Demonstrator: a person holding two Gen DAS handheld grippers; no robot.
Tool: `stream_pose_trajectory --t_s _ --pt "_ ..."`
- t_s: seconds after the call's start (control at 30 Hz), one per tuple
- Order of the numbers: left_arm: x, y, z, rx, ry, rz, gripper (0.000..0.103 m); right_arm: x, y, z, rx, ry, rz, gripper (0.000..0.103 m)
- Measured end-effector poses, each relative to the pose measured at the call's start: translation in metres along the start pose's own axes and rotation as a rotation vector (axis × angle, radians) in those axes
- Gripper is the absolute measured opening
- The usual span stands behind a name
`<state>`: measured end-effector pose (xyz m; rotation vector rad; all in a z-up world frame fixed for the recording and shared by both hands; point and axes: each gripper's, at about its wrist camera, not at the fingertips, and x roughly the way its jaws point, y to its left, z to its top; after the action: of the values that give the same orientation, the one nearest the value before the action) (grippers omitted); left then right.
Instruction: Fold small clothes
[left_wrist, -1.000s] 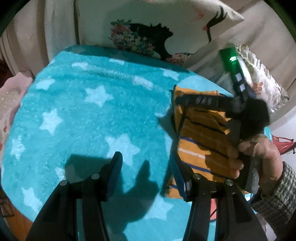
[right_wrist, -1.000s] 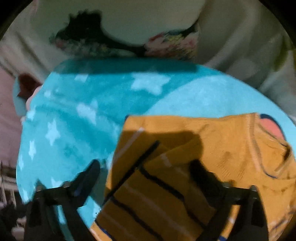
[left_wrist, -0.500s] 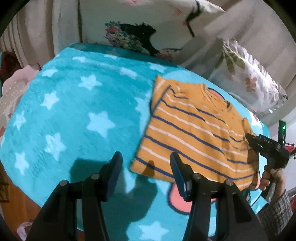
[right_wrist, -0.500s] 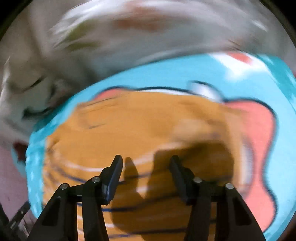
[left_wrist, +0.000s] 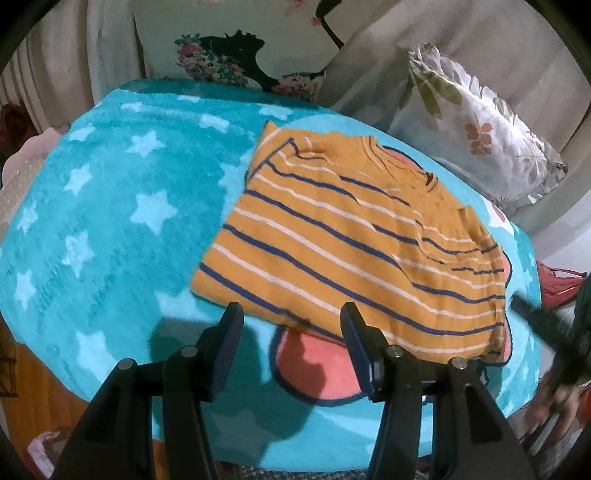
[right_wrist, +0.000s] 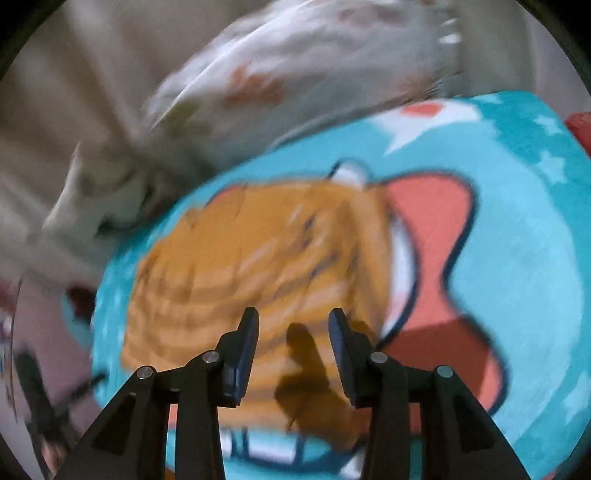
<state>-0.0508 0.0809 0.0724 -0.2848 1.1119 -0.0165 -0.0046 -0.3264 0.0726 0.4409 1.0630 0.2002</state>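
Striped orange shirt (left_wrist: 354, 243) lies center-frame, long axis running lower-left to upper-right; left gripper (left_wrist: 291, 343) spread, empty, nearest its bottom hem.

right gripper (right_wrist: 293, 325) jaws apart, empty | over blurred orange striped shirt (right_wrist: 258, 266) | on teal blanket (right_wrist: 517, 221)

Starred blanket (left_wrist: 110, 206) bare left of folded shirt (left_wrist: 343, 236); leaf-print pillow (left_wrist: 476, 133) crowds its far side
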Motion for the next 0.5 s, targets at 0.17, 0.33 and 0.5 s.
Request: stream_pose_trajectory --t_s 0.17,0.33,0.5 --pt "0.003 -0.004 -0.004 -0.021 0.009 -0.008 0.053 0.040 0.007 -0.049 -0.148 0.146 -0.152 0.013" --pt "-0.001 0.006 -0.009 -0.050 0.000 0.023 0.053 0.024 -0.030 -0.044 -0.121 0.126 -0.386 0.016" --pt "-0.004 0.016 -0.017 -0.076 0.003 0.059 0.054 -0.017 -0.062 -0.041 0.056 0.043 -0.255 0.020"
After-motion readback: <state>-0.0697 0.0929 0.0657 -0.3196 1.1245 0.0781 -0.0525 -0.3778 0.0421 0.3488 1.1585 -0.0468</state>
